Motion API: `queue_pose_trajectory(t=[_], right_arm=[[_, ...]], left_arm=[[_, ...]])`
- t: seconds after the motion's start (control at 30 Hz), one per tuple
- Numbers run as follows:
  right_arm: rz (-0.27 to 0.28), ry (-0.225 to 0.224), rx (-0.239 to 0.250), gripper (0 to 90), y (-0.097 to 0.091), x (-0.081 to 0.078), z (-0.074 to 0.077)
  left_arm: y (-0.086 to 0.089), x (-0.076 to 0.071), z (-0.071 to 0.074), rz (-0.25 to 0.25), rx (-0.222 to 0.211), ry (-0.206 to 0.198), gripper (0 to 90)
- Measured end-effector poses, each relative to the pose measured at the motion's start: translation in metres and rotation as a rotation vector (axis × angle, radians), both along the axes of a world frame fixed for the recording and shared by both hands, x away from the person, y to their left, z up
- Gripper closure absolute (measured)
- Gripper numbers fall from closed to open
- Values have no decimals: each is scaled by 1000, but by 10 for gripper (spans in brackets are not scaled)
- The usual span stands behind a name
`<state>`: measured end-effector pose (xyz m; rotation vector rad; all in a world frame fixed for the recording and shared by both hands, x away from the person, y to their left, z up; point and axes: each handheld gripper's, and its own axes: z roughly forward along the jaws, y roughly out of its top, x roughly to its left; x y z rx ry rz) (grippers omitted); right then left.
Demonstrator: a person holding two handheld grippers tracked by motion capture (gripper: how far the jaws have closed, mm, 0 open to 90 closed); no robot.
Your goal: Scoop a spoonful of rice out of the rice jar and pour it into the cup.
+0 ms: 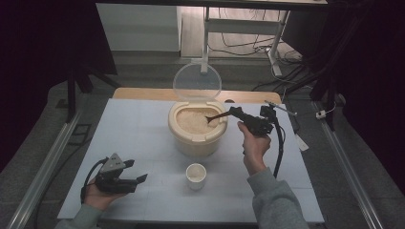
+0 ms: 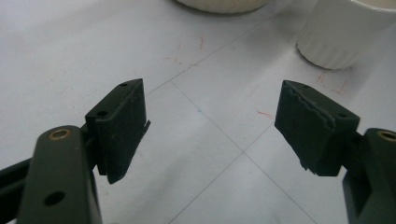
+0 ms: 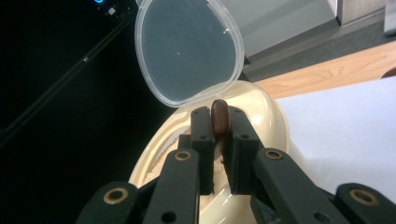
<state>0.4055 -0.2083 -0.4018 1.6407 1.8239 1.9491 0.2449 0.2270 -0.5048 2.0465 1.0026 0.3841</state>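
Observation:
A cream rice container (image 1: 196, 139) stands mid-table with its clear lid (image 1: 197, 81) hinged upright behind it and rice (image 1: 192, 119) inside. My right gripper (image 1: 233, 112) is shut on the handle of a brown spoon (image 1: 216, 116), whose bowl dips into the rice. The right gripper view has that handle end (image 3: 219, 117) pinched between the jaws, above the container's rim (image 3: 273, 114). A small white ribbed cup (image 1: 196, 174) sits in front of the container. My left gripper (image 1: 140, 180) rests open at the near left, jaws wide apart over bare table, with the cup (image 2: 339, 35) beyond them.
The white tabletop (image 1: 138, 129) has faint grid lines and red marks. A wooden strip (image 1: 143, 93) runs along its far edge. Metal rails flank the table, and a black cable (image 1: 279, 148) trails from the right gripper.

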Motion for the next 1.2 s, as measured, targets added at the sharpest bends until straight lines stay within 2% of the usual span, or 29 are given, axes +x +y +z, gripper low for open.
queue_pose_trajectory(t=[0.03, 0.07, 0.1, 0.2, 0.27, 0.37, 0.5, 0.73, 0.83, 1.2], right_arm=[[0, 9, 10, 831, -1, 1, -1], [-9, 39, 52, 831, -5, 3, -4], [-9, 39, 52, 831, -5, 3, -4], [-16, 88, 123, 831, -11, 5, -10], [-20, 108, 154, 831, -16, 6, -12], [-26, 107, 150, 831, -20, 6, -12], [-31, 113, 184, 830, -24, 6, -11], [-34, 120, 208, 831, -29, 7, -12], [-37, 130, 233, 831, -31, 7, -12], [-39, 146, 254, 831, -35, 7, -12]], left_arm=[[0, 0, 0, 0, 2, -1, 246], [0, 0, 0, -1, 1, -1, 246], [0, 0, 0, -1, 1, -2, 246], [0, 0, 0, 1, 4, -2, 246], [0, 0, 0, 0, 7, -2, 246], [-1, 0, 0, 0, 11, -4, 246], [-1, 0, -1, 1, 15, -4, 247], [-2, 0, -1, -1, 21, -5, 247], [-2, 0, -1, 0, 22, -6, 247], [-2, 0, -1, 1, 25, -8, 249]])
